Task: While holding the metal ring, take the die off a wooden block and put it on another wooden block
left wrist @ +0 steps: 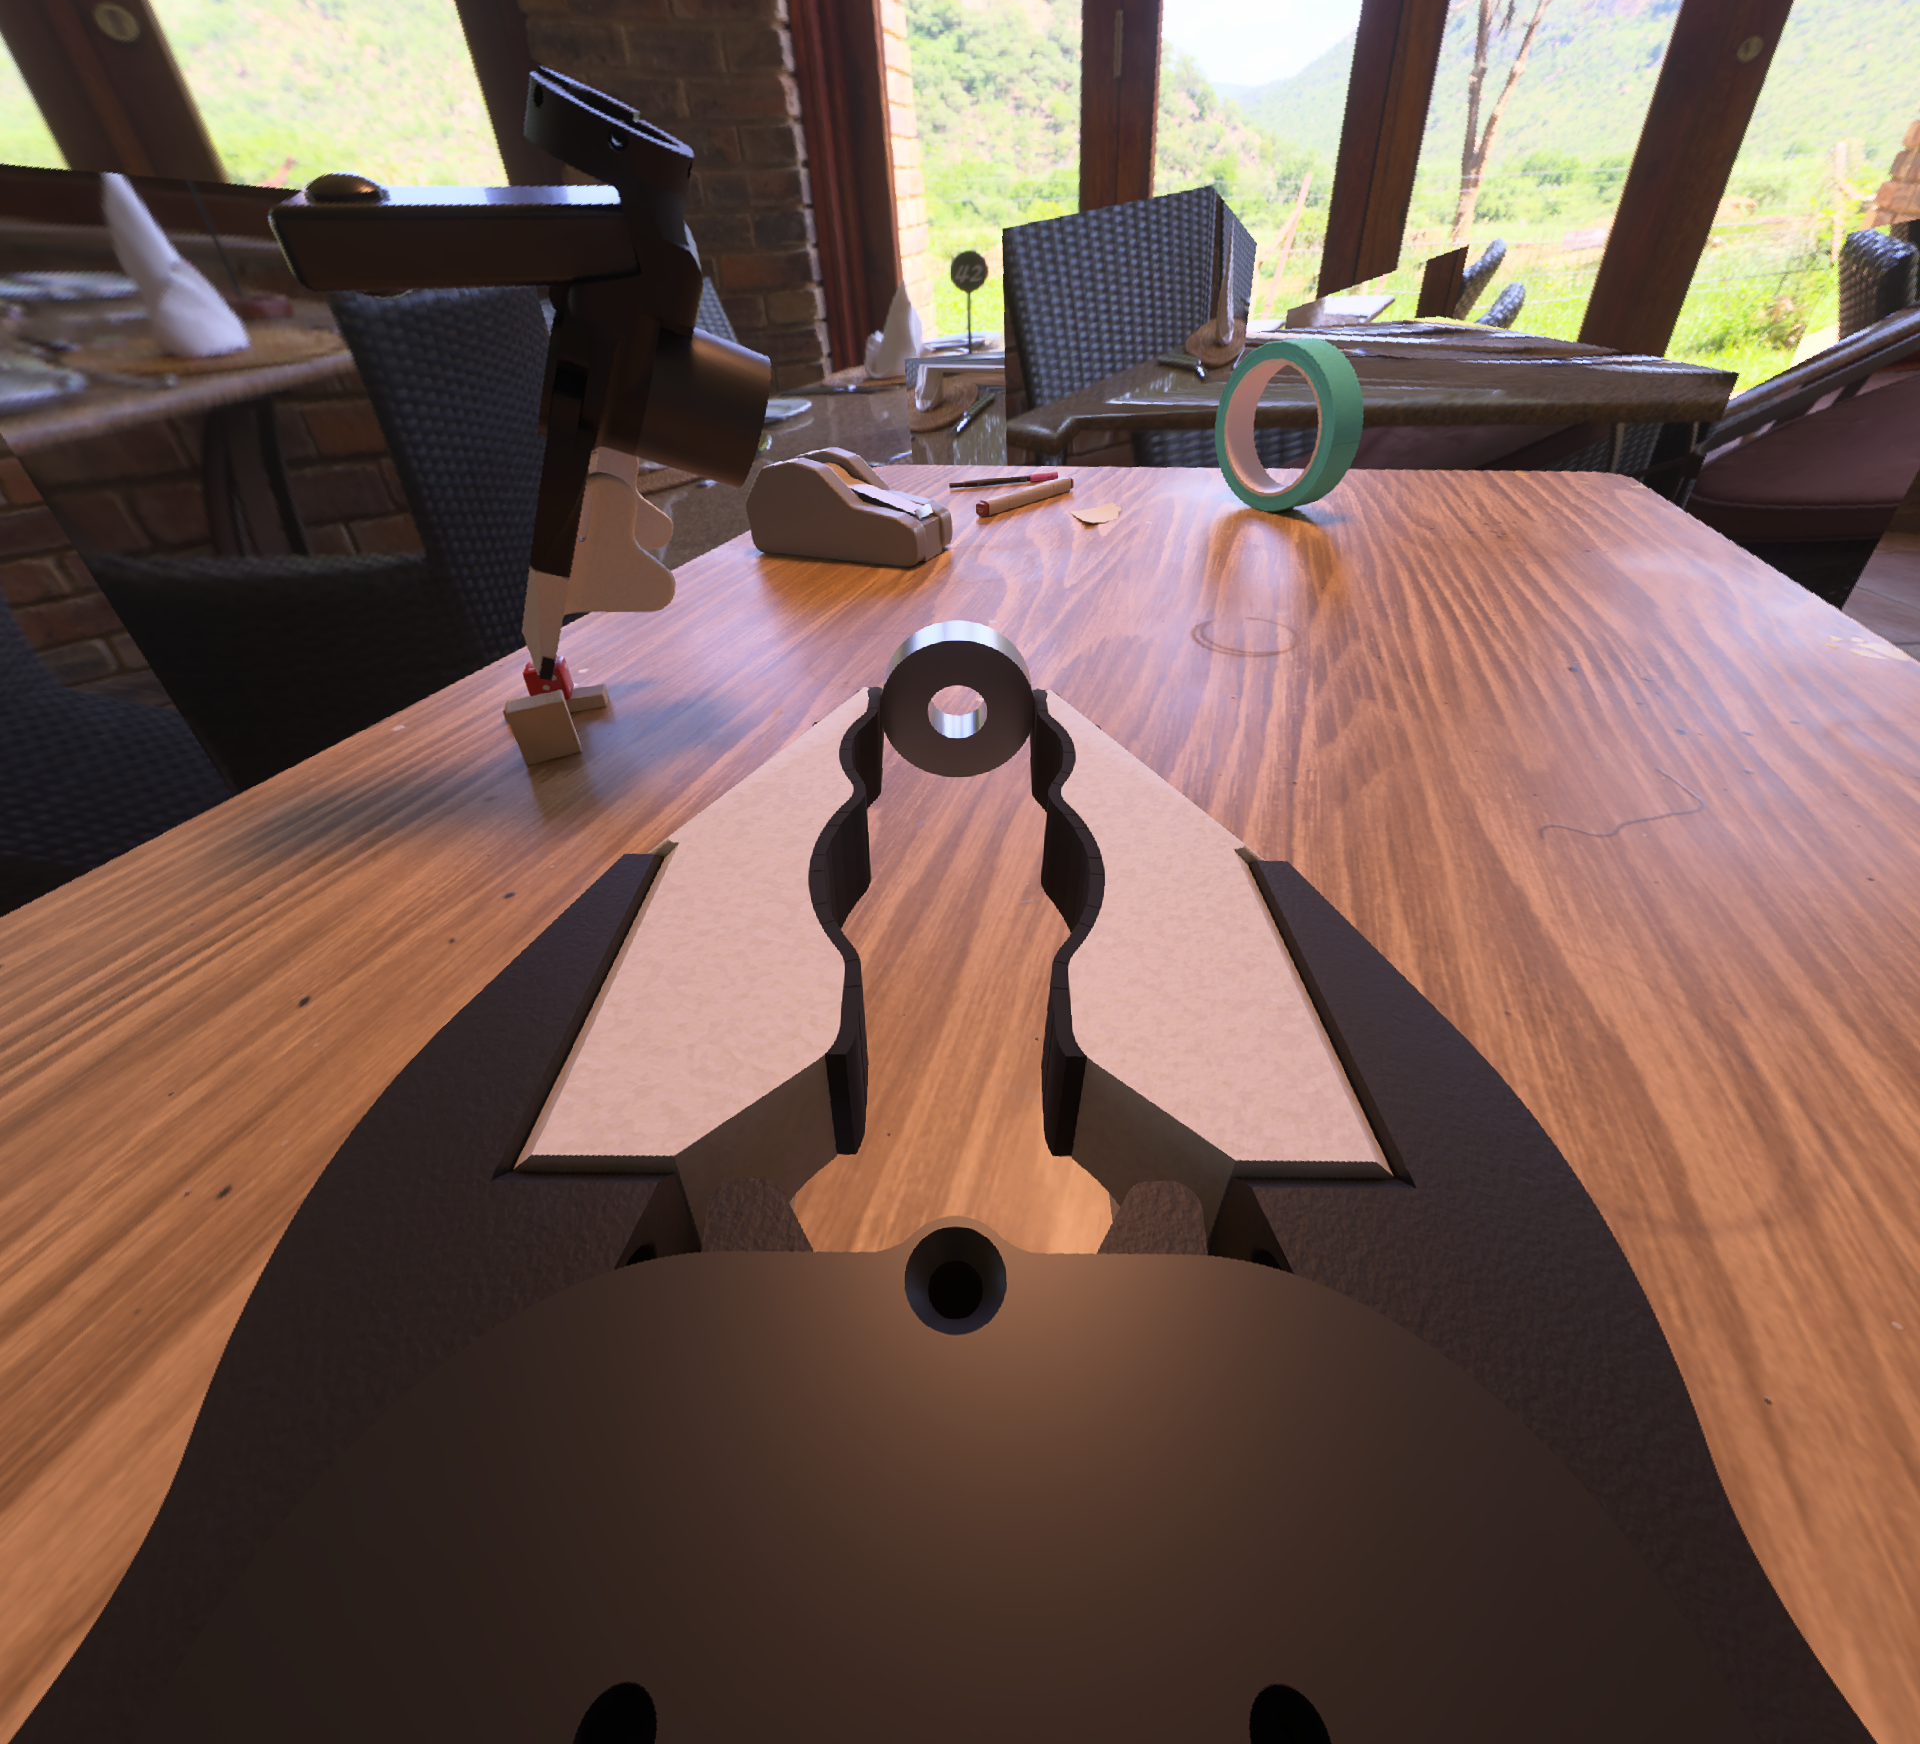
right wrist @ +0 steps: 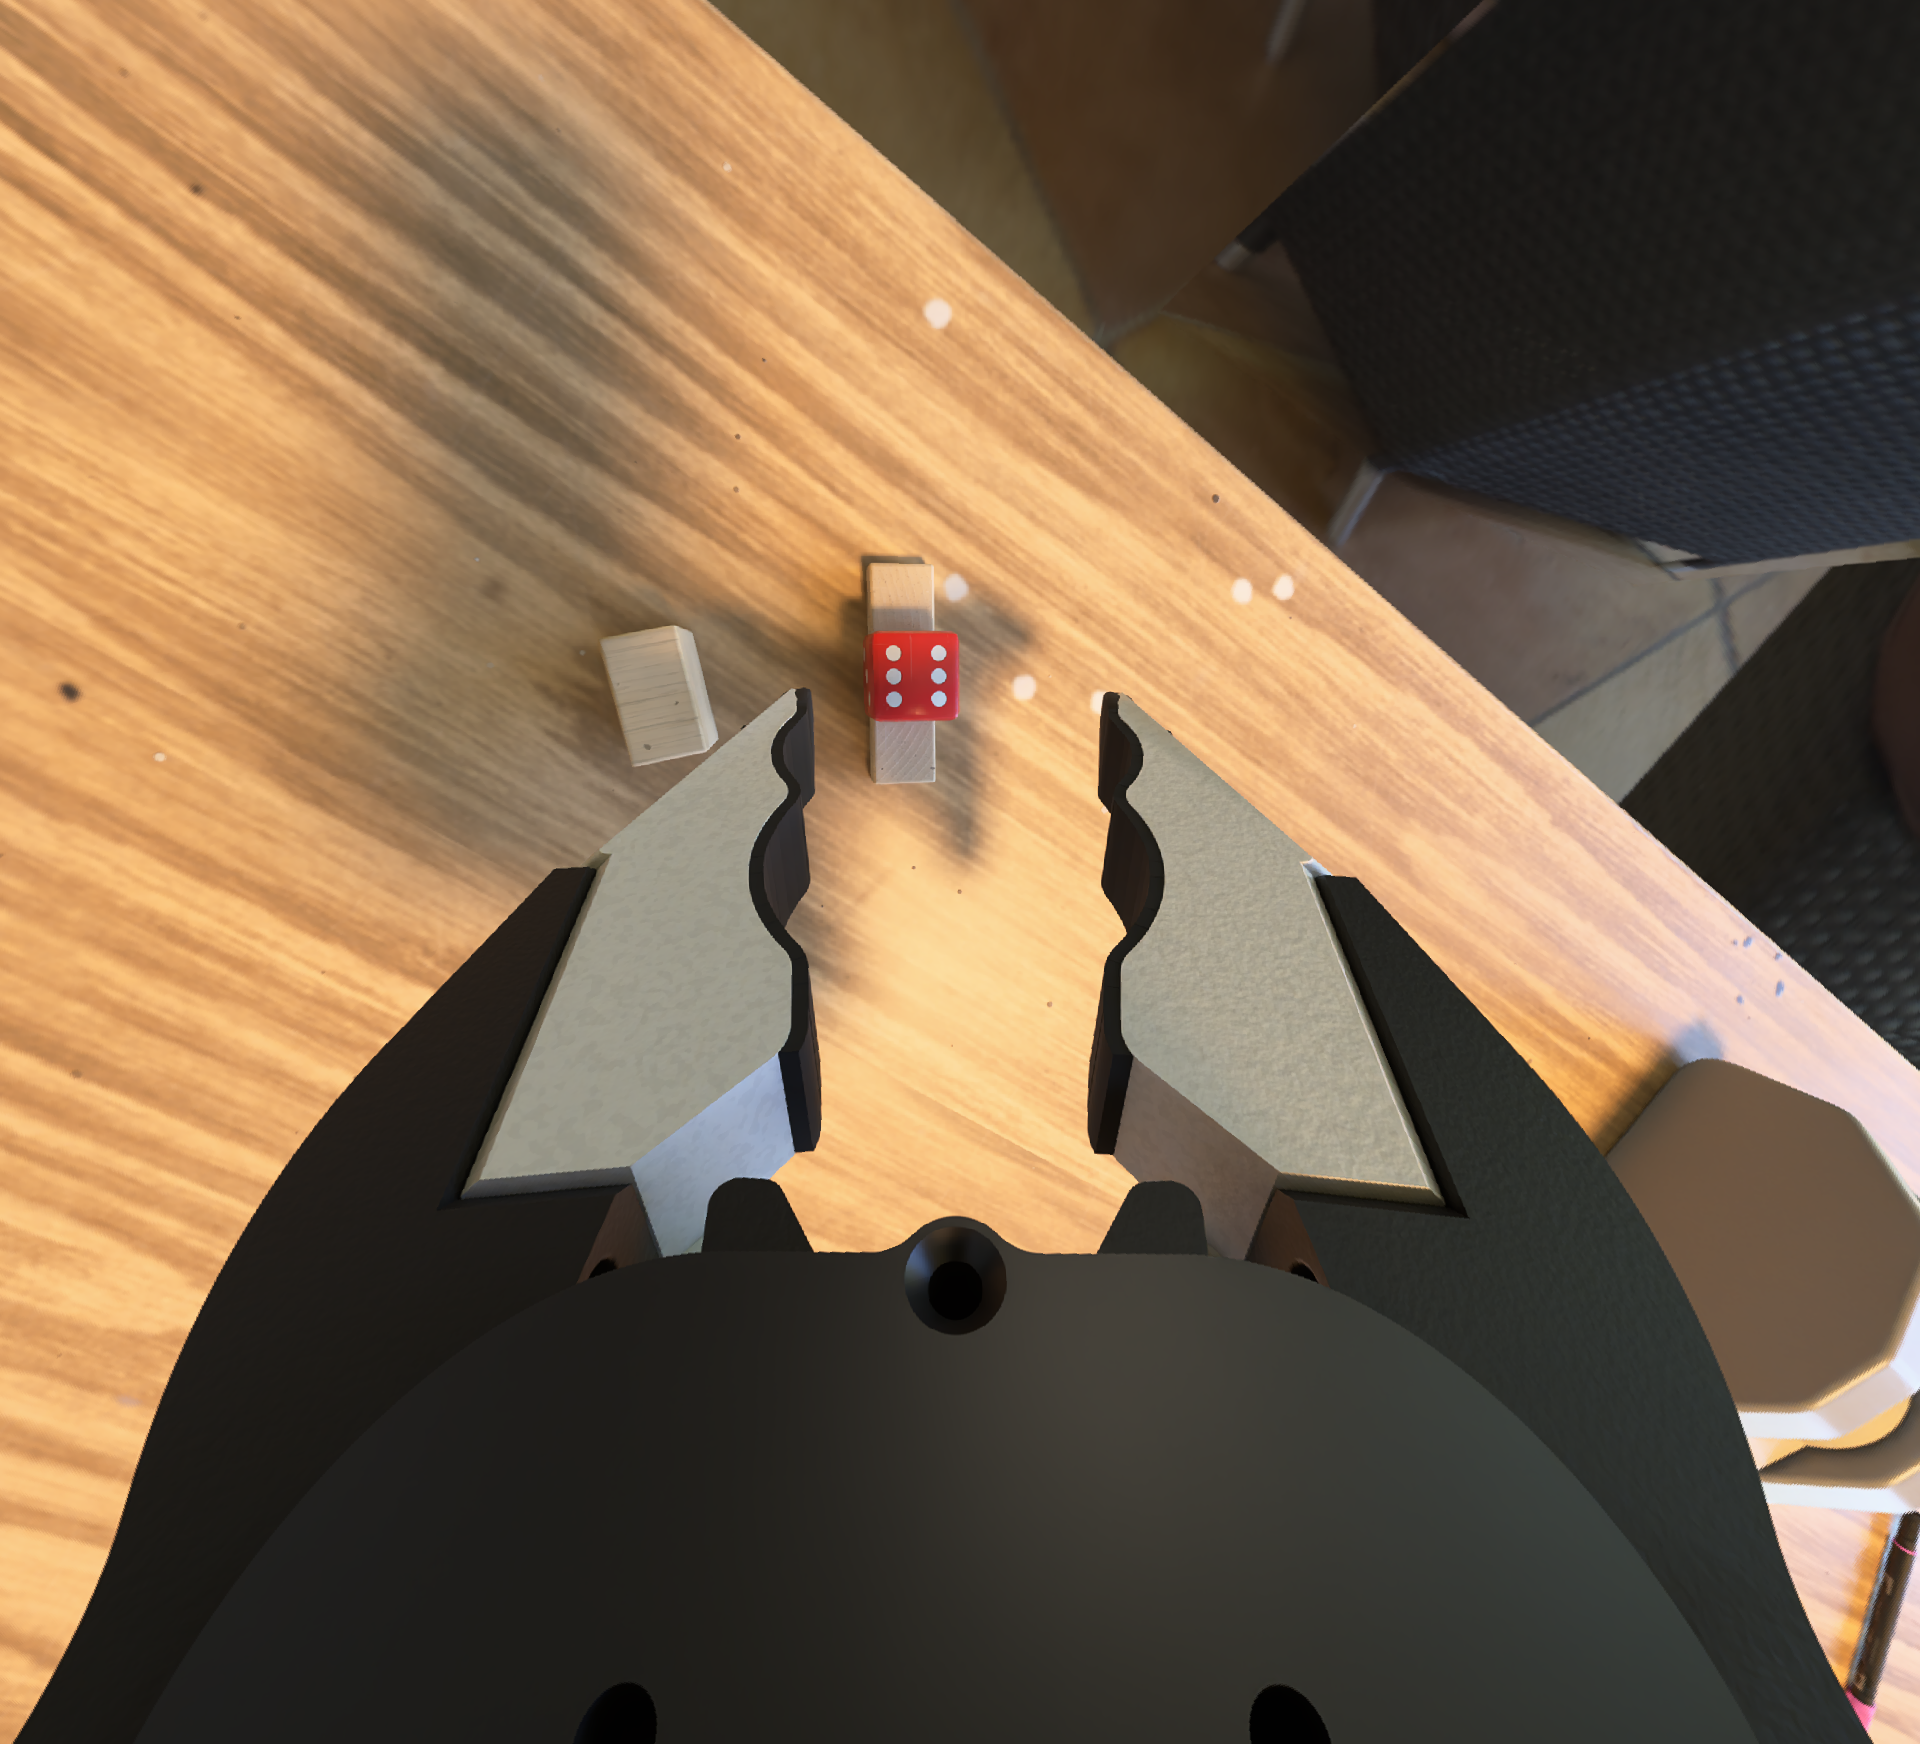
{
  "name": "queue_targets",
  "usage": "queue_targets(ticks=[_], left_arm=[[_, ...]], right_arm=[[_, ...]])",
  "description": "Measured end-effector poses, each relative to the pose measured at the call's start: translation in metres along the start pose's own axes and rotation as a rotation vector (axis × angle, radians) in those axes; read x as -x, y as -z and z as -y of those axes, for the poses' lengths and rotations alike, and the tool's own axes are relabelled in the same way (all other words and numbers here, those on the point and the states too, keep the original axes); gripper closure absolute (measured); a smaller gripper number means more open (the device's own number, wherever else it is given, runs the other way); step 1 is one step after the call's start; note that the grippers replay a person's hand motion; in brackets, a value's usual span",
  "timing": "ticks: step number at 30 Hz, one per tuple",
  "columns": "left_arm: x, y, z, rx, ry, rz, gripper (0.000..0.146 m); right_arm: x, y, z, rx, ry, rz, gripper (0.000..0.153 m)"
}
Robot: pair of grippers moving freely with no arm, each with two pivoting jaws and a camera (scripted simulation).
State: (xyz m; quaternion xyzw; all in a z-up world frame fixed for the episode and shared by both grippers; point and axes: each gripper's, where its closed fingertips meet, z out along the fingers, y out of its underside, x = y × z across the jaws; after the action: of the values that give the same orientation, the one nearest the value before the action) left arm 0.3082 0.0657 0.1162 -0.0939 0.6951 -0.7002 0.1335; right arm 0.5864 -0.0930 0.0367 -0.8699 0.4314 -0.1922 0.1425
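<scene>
**Ring held, die on its block**

Ring [left wrist: 956, 712] is clamped upright between the left gripper [left wrist: 956, 728] tips, level above the table [left wrist: 1455, 811]. The right gripper [right wrist: 956, 702] points straight down, fingers apart, over the red die [right wrist: 912, 676], which sits on a wooden block [right wrist: 902, 749]; the second block [right wrist: 657, 695] lies beside it.

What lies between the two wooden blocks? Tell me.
Nothing but bare table. In the right wrist view, the empty block and the block under the red die sit apart with only wood grain between them.
</scene>
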Motion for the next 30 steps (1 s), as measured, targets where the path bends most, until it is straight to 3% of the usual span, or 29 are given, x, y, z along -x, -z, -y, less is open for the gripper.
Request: queue_targets(ticks=[4,10,17,21,25,30], left_arm=[[-0.001,-0.001,-0.001,0.002,0.002,-0.005,0.118],[-0.002,-0.001,-0.002,0.004,0.003,-0.008,0.118],[-0.002,0.0,-0.003,0.006,0.003,-0.009,0.118],[-0.002,0.0,-0.003,0.006,0.006,-0.011,0.118],[-0.002,0.0,-0.002,0.006,0.008,-0.011,0.118],[-0.002,0.001,-0.002,0.005,0.008,-0.011,0.118]], right_arm=[[0.003,-0.012,-0.004,0.029,0.0,0.001,0.099],[0.008,-0.018,-0.004,0.024,0.012,0.024,0.132],[0.011,-0.004,0.01,-0.067,-0.012,0.06,0.132],[0.025,0.006,0.017,-0.123,-0.033,0.189,0.132],[0.049,0.008,0.012,-0.091,0.022,0.334,0.132],[0.055,0.01,0.008,-0.052,0.069,0.335,0.134]])
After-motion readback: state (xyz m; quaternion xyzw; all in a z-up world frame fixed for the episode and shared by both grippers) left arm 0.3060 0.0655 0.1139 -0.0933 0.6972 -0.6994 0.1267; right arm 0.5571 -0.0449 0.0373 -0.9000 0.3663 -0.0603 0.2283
